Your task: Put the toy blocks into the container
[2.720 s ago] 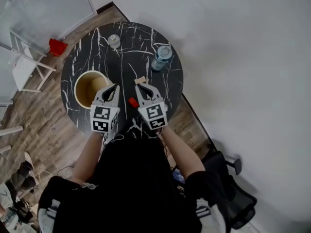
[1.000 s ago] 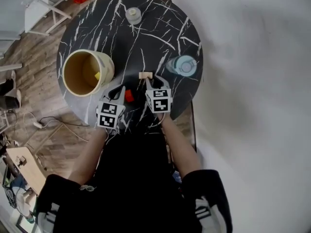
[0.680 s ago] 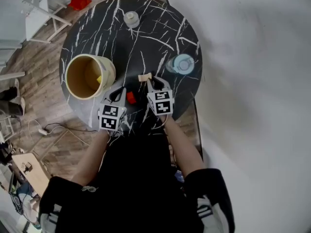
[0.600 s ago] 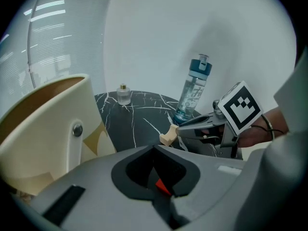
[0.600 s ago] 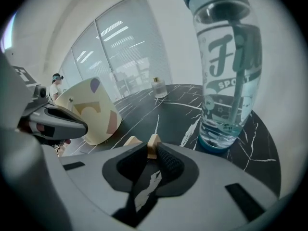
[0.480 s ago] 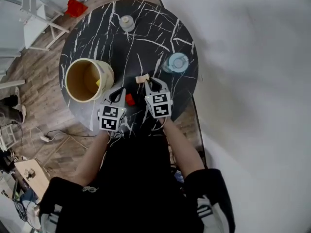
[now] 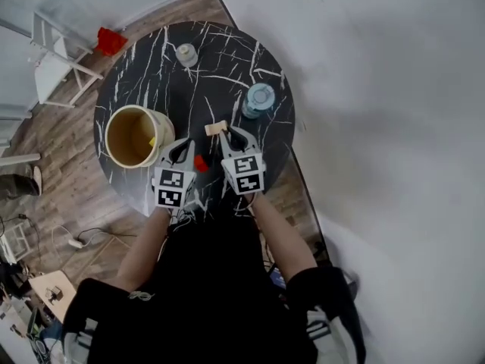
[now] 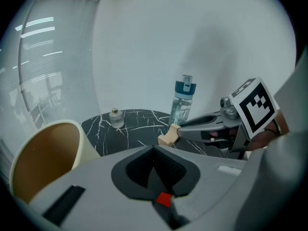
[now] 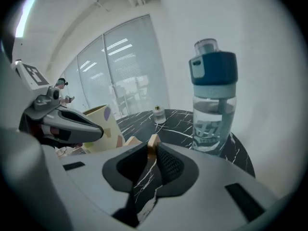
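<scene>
EDITOR: What is filling the frame?

PHOTOGRAPHER: A round black marble table with white veining (image 7: 227,59) is taking up the middle of the head view, and a person in a black top is leaning over its near edge, holding a gripper in each hand. A cream round container (image 7: 167,127) is standing open on the table's left side, just beyond and to the left of the left gripper (image 7: 180,144).

EDITOR: What are the grippers doing?

PHOTOGRAPHER: The left gripper is hanging over the table with its jaws pressed together and empty, its tips lying between the container's rim and the right gripper (image 7: 226,133). The right gripper is pinching a pale wooden block (image 7: 216,128) at its very tips. Those jaws have just been closing, and the block is sitting between them, sticking out to the left.

EDITOR: And what is standing around them?

PHOTOGRAPHER: A clear water bottle with a blue lid (image 7: 258,99) is standing just beyond the right gripper, on its right, and a small glass bottle (image 7: 186,54) is sitting near the far edge, well apart from both grippers. A small red block (image 7: 200,162) is lying on the table in the gap between the two grippers, and a yellow block (image 7: 152,140) is resting inside the container against its right wall.
</scene>
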A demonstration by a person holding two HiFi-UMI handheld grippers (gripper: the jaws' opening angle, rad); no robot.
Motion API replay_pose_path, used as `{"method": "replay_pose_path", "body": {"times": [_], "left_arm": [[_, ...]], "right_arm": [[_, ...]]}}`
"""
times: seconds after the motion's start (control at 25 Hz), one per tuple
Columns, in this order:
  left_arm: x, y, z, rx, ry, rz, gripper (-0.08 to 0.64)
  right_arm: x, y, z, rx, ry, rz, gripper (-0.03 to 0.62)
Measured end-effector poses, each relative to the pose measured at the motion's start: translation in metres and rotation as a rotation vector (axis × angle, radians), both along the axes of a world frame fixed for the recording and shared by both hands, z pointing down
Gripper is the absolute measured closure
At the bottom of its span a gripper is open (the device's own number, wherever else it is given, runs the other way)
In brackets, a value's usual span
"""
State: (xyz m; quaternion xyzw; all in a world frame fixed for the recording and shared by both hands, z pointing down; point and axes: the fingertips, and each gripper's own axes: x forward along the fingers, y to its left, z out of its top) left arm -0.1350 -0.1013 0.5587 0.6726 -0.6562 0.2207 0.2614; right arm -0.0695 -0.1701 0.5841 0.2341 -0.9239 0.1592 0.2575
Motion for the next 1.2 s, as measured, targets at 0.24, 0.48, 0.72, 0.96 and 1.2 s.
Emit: {"method": "replay_pose_path", "body": {"times": [0.24, 0.48, 0.72, 0.96, 1.2], "left_arm": [[-0.018, -0.003, -0.045, 0.104, -0.031, -0.031, 0.56], [-0.051, 0.012, -0.078, 0.177, -0.048, -0.104, 0.56], [-0.09, 0.045, -0.092, 0.207, -0.058, -0.186, 0.56], [-0.127, 0.086, -0.091, 0.211, -0.055, -0.271, 0.56], [-0.161, 0.122, -0.084, 0.195, -0.05, -0.336, 0.56]], "right_arm": [[-0.009, -0.006, -0.047, 0.096, -0.056, 0.012, 0.543], [-0.036, 0.004, -0.088, 0.149, -0.127, -0.015, 0.541], [-0.079, 0.037, -0.102, 0.175, -0.146, -0.11, 0.541], [-0.122, 0.076, -0.106, 0.18, -0.148, -0.207, 0.541], [-0.165, 0.107, -0.108, 0.179, -0.154, -0.277, 0.541]]}}
